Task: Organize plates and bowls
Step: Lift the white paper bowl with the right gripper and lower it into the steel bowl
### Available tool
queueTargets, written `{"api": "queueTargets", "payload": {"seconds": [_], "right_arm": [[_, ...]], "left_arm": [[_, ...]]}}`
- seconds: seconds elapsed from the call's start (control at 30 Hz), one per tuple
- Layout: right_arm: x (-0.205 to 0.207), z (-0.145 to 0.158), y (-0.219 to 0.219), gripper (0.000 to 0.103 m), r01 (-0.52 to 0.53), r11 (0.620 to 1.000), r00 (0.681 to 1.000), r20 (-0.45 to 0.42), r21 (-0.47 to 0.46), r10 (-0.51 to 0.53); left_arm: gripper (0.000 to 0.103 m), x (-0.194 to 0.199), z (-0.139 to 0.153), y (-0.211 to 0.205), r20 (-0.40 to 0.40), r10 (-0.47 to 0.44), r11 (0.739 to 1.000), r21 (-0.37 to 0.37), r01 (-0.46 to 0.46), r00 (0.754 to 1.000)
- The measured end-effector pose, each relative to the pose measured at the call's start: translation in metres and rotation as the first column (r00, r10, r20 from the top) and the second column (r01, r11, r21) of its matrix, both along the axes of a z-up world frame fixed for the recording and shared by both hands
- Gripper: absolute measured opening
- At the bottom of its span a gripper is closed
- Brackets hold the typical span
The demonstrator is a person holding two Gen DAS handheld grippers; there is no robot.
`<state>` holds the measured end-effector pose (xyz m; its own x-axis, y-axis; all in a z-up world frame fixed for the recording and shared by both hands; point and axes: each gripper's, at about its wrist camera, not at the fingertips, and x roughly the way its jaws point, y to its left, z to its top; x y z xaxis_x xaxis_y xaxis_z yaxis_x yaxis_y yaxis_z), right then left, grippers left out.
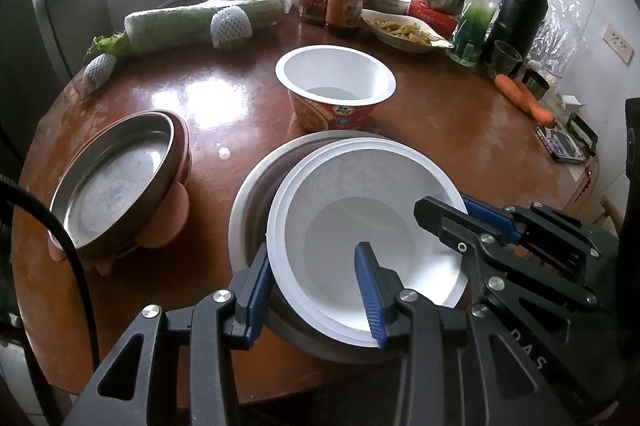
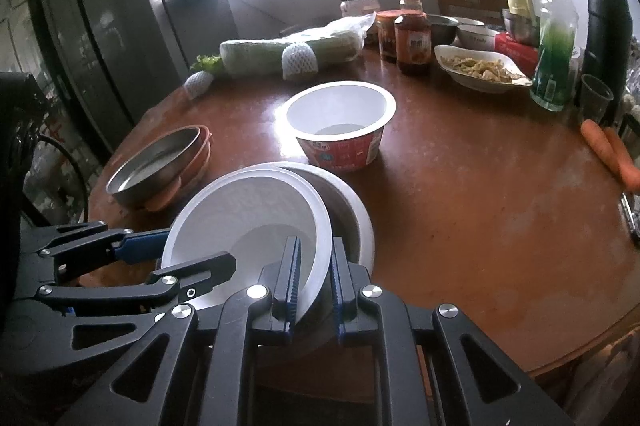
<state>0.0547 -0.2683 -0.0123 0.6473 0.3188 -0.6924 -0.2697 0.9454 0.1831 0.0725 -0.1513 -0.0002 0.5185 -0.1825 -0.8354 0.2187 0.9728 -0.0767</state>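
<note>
two grippers on one white bowl, over the grey bowl

the white bowl (image 1: 360,238) sits tilted inside the larger grey bowl (image 1: 256,201), at the near edge of the round brown table (image 1: 460,145). taking this grey bowl as landmark: the red noodle cup (image 1: 336,85) stands just behind it, upright and apart from it, and the steel dish (image 1: 116,185) on its pink holder lies to its left, also apart.

the left gripper (image 1: 312,286) has its jaws partly closed across the near wall of the white bowl, one blue pad outside, one inside; the pads seem to press on the wall. the right gripper (image 2: 314,278) is clamped tight on the rim of the same bowl, on the side opposite, with the thin rim between its pads. so both hands are already at the bowl, and the bowl lies straight in front of each gripper, between them.

i judge the next move turns on the tilt: the white bowl leans toward the left gripper's side and its rim rests over the grey rim, so it must come level to nest well.

writing: the cup label has blue and white print, not readable. on the gripper body in the left view the letters "d a s" can be read. the sauce bottle (image 1: 346,1) has an orange label, too small to read.
</note>
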Motion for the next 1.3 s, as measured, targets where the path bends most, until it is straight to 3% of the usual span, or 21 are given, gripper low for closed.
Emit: {"api": "queueTargets", "payload": {"seconds": [0.67, 1.3], "right_arm": [[0.0, 0.0, -0.002, 0.017, 0.005, 1.0, 1.0, 0.006, -0.004, -0.005], [-0.002, 0.006, -0.005, 0.032, 0.023, 1.0, 0.999, 0.029, 0.01, -0.023]], "left_arm": [[0.041, 0.002, 0.001, 0.001, 0.018, -0.001, 1.0, 0.001, 0.001, 1.0], [0.041, -0.003, 0.016, 0.009, 0.087, 0.032, 0.999, -0.004, -0.032, 0.996]]}}
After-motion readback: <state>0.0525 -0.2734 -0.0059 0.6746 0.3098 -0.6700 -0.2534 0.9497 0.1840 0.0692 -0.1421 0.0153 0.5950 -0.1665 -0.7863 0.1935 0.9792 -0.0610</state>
